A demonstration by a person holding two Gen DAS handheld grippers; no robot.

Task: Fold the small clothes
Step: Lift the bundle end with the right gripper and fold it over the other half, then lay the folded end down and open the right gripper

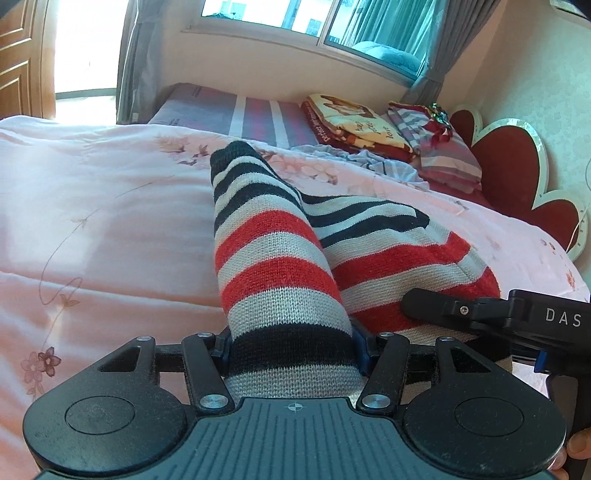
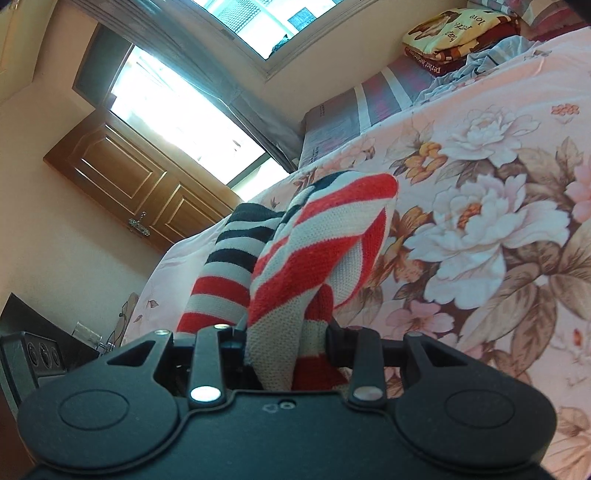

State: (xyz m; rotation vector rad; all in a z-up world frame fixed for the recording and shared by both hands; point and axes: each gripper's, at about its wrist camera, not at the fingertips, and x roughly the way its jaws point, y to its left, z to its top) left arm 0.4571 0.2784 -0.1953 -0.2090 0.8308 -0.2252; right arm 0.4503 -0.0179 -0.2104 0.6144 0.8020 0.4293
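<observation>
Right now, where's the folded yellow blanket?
In the left wrist view the blanket lies far right at the head of the bed, under the window, beside a striped pillow.

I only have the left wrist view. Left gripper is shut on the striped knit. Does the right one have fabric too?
Observer: Yes. The right gripper is shut on a bunched fold of the striped knit garment.
Operator: What is under it on that side?
Observer: Pink bedding with large printed flowers, bolder than the plain pink your view shows.
Operator: Anything off the bed?
Observer: A wooden cabinet door with a metal handle, left of the garment.
</observation>
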